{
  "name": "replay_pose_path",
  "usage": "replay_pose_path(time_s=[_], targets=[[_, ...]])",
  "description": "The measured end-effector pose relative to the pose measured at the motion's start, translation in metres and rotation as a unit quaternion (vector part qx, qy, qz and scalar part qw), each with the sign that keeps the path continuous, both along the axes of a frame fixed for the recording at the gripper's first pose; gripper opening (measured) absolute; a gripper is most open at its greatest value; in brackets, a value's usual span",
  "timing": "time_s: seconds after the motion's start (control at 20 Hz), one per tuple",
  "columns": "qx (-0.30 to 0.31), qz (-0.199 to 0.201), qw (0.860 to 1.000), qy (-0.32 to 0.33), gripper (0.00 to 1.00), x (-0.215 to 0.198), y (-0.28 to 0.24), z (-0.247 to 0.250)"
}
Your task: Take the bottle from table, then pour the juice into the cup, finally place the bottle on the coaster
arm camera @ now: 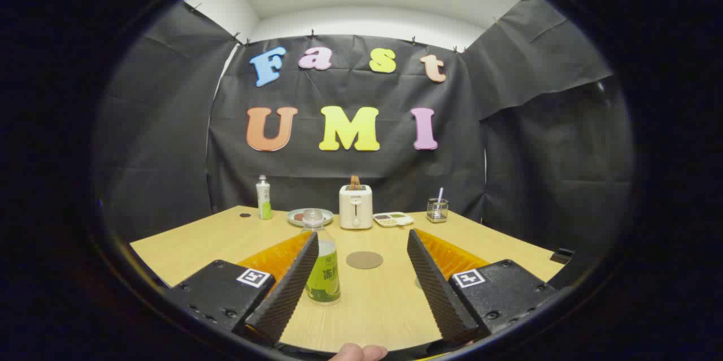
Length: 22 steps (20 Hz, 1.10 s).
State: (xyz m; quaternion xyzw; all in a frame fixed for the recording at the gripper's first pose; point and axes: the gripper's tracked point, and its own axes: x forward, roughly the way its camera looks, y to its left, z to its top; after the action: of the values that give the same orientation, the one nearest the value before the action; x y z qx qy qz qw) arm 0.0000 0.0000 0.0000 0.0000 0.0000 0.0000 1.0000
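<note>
The first step was in hand — taking the bottle — and nothing had been lifted yet. Far left on the pale wooden table, near the back wall, stood a small white-and-green bottle beside a little dark disc. Nearer, the clear plastic bottle with green juice and a green label stood upright, its cap already off as far as could be told, just ahead of the left finger's ribbed black pad and partly behind it; whether pad and bottle touched could not be told. The gripper was spread wide, holding nothing, the right finger well apart from the bottle. Beyond the fingers, between them, lay the round brown coaster flat on the table. Further back sat a grey plate, a cream toaster, a white divided tray and a small wire holder with a white stick. A fingertip showed at the base. The cup could not be picked out with confidence. The next move, by my judgement, called for shifting the claw leftward to centre the bottle between the pads, then closing gently on its body — a clumsy nudge from the left pad might tip it.
</note>
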Motion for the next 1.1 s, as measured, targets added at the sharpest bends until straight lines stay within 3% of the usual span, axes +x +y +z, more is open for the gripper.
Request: replay_pose_path(time_s=[1.1], targets=[[-0.018,0.025,1.0,-0.008,1.0,0.0,0.019,0.002]])
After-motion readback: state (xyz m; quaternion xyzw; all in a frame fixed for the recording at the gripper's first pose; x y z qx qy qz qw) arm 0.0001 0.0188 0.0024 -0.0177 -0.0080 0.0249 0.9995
